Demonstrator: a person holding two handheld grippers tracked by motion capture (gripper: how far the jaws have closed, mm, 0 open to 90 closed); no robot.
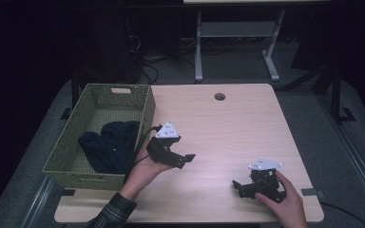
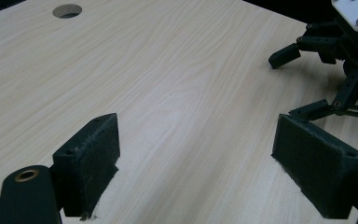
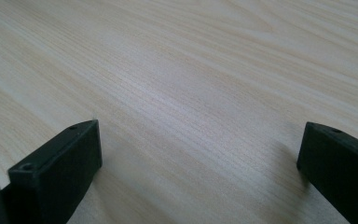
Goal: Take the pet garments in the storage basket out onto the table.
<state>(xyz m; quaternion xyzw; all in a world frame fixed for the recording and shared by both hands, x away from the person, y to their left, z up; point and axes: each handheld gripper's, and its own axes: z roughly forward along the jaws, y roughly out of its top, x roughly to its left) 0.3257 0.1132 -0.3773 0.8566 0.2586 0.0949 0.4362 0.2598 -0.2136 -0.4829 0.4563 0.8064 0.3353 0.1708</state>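
My left gripper (image 1: 184, 160) is held just above the wooden table (image 1: 218, 128), right of a green woven basket (image 1: 100, 133), with its jaws pointing right. In the left gripper view it (image 2: 200, 158) stands wide open over bare wood with nothing between the pads (image 2: 88, 163). My right gripper (image 1: 238, 187) rests low near the table's front right, jaws pointing left. In the right gripper view it (image 3: 200, 168) is open over empty tabletop. The right gripper (image 2: 335, 60) also appears at the upper right of the left gripper view. Dark navy cloth (image 1: 109, 145) lies bundled inside the basket.
A round cable hole (image 1: 219, 96) sits near the table's far edge, also seen as the hole (image 2: 67, 10) in the left gripper view. Beyond the table stand a white desk frame (image 1: 237, 42) and cables on a dark floor.
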